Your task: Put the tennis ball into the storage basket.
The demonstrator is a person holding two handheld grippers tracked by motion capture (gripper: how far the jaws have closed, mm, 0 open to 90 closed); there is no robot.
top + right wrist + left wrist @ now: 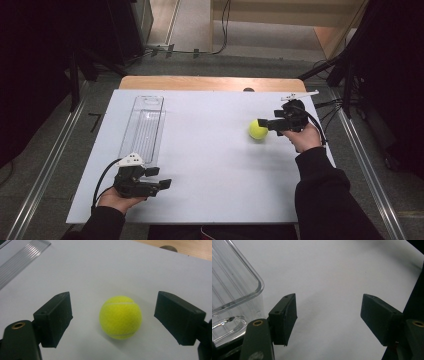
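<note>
White bench [210,165], right edge: fuzzy yellow tennis ball [120,317] with white seam between wide-open right hand-held gripper [113,318] jaws, untouched.

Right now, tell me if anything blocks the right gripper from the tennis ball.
Nothing visible does. The right gripper has its jaws wide open on either side of the tennis ball, which sits alone on the white table. Only bare surface lies between them.
</note>
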